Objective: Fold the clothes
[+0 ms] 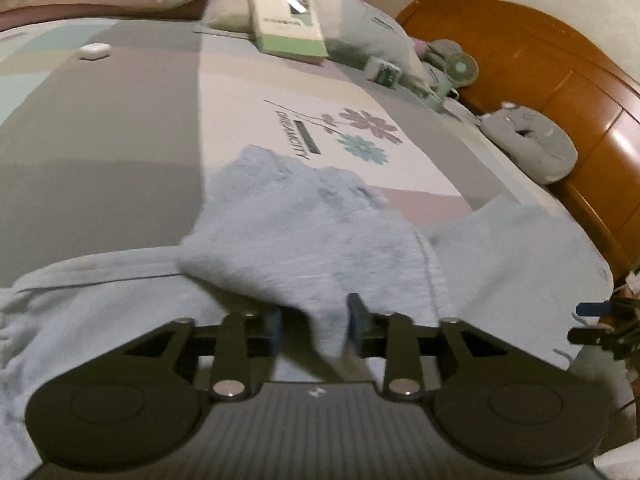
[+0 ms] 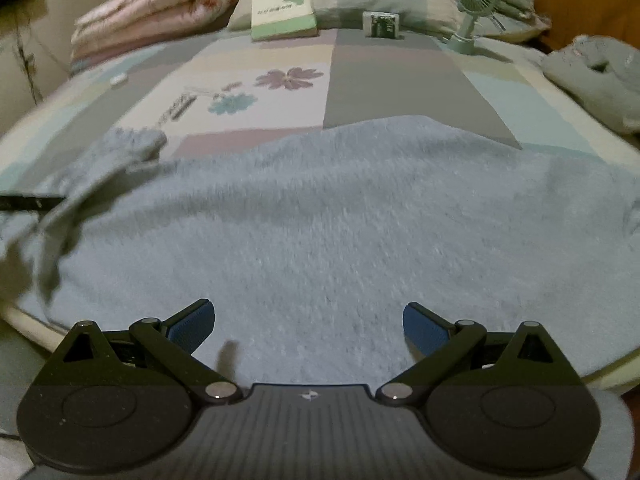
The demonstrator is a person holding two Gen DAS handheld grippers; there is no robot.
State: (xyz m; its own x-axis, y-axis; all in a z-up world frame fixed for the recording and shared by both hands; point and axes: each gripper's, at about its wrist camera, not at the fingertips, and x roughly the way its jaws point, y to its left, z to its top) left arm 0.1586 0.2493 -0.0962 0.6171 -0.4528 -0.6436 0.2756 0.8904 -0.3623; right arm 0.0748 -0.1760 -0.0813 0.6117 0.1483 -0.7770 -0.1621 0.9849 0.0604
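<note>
A light blue fleece garment [image 2: 340,220] lies spread across the near part of the bed. In the left wrist view one part of it, apparently a sleeve [image 1: 300,220], is lifted and bunched. It runs down between the blue pads of my left gripper [image 1: 316,326], which is shut on it. My right gripper [image 2: 308,328] hovers low over the garment's near edge, open wide with nothing between its pads. The lifted sleeve [image 2: 120,152] shows blurred at the left of the right wrist view, beside one of the left gripper's fingers [image 2: 36,201]. My right gripper [image 1: 588,322] appears at the right edge of the left wrist view.
The patchwork bedspread [image 1: 120,140] carries a book [image 1: 286,24], a small box [image 1: 384,70], a green desk fan [image 1: 460,68], a white earbud case [image 1: 94,50] and a grey neck pillow [image 1: 532,144]. A folded pink quilt [image 2: 160,4] lies at the back. The wooden bed board [image 1: 560,60] borders the right.
</note>
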